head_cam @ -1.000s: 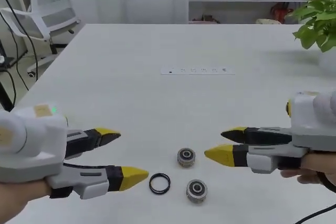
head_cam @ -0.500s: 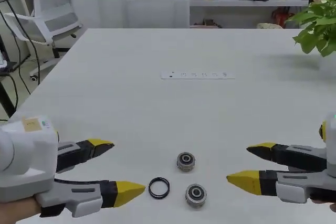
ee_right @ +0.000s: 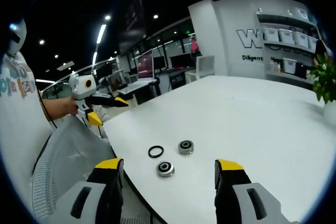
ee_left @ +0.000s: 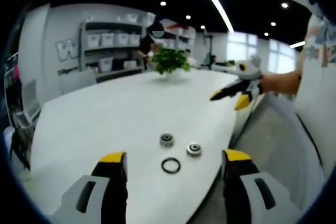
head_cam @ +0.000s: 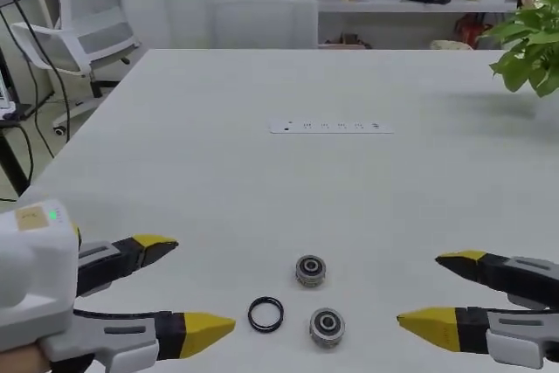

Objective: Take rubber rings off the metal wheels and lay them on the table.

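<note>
Right gripper view: "Diligent" lettering (ee_right: 256, 57) beyond rubber ring (ee_right: 155, 151).

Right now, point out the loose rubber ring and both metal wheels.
Rubber ring (head_cam: 251, 314), head view, band's left side.
Farther metal wheel (head_cam: 310, 270), head view, hub.
Nearer metal wheel (head_cam: 327, 323), head view, hub.

The pale grey table (head_cam: 262, 172) has a smooth, matt top. Near its near edge, two small round wheels (head_cam: 311, 270) (head_cam: 327, 324) show dull silvery metal, and the thin black ring (head_cam: 265, 313) beside them looks like matt rubber. The left gripper (head_cam: 203, 284) and right gripper (head_cam: 419, 290) have smooth white plastic bodies and matt black, yellow-tipped jaws.
</note>
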Available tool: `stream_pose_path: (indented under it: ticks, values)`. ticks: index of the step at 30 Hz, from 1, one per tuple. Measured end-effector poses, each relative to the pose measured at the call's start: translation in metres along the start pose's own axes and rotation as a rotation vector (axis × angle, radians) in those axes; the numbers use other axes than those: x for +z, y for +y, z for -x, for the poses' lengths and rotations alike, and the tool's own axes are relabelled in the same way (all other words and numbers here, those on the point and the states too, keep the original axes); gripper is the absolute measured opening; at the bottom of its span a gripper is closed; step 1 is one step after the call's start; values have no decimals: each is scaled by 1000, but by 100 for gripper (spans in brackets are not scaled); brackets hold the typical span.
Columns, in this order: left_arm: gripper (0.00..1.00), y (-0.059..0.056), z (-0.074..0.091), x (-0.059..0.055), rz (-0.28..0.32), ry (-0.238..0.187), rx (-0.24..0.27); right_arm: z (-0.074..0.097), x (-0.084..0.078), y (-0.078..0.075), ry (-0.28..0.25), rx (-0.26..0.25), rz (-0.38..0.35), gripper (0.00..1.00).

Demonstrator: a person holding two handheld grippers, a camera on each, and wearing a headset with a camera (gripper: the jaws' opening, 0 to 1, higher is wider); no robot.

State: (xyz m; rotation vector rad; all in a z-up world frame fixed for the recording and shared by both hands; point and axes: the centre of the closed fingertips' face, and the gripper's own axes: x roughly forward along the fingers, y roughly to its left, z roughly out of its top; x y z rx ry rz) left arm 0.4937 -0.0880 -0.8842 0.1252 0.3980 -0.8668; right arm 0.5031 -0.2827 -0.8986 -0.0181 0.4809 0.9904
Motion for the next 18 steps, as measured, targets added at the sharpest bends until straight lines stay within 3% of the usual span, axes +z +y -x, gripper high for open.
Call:
stream_pose_path:
  ticks: [18]
  values:
    - [83, -4, 1, -6, 13, 12, -13, 5, -10, -3, 15, -16, 6, 72]
